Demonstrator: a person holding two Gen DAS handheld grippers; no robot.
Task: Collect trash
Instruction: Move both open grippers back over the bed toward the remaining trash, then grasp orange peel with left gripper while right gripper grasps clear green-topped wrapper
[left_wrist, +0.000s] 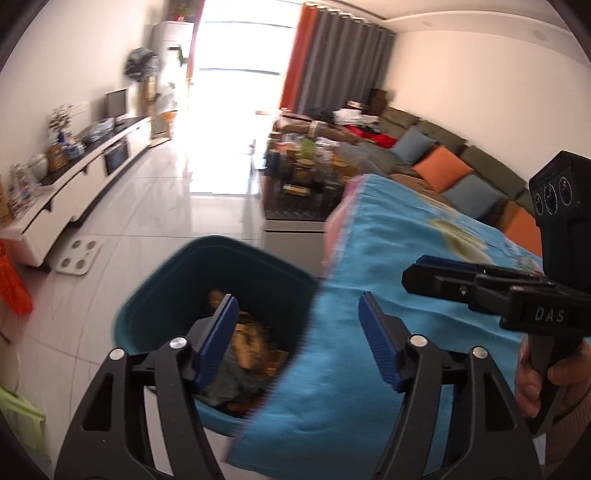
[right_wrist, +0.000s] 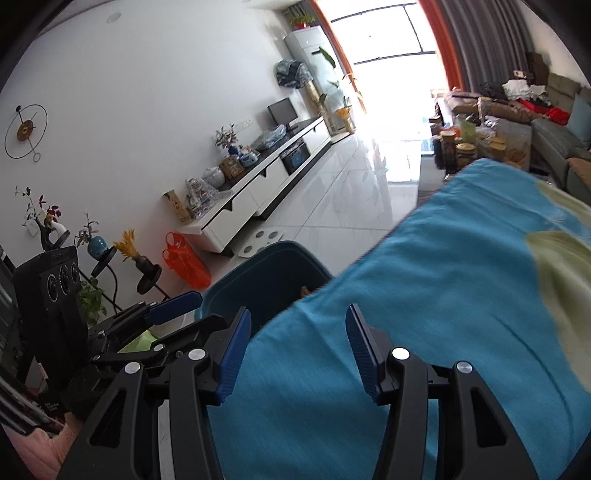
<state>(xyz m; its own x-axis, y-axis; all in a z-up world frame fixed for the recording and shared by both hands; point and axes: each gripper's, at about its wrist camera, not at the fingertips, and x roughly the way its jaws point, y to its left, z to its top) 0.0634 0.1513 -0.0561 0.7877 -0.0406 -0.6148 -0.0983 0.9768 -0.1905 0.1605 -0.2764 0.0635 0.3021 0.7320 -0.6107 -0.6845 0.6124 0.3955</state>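
Observation:
A dark teal trash bin (left_wrist: 166, 295) stands on the floor beside a table covered with a blue cloth (left_wrist: 388, 266). It holds brown and grey scraps (left_wrist: 251, 343). My left gripper (left_wrist: 299, 314) is open and empty, above the bin's right rim and the cloth's edge. My right gripper (right_wrist: 299, 332) is open and empty over the cloth (right_wrist: 424, 295), with the bin (right_wrist: 266, 273) just ahead of it. The right gripper also shows at the right of the left wrist view (left_wrist: 417, 271), and the left gripper at the left of the right wrist view (right_wrist: 177, 306).
White tiled floor (left_wrist: 184, 206) runs toward a bright window. A long white TV cabinet (left_wrist: 92, 162) lines the left wall. A cluttered coffee table (left_wrist: 306, 177) and a sofa with cushions (left_wrist: 443, 162) stand at right. A white scale (left_wrist: 79, 256) and an orange bag (right_wrist: 184, 262) are near the bin.

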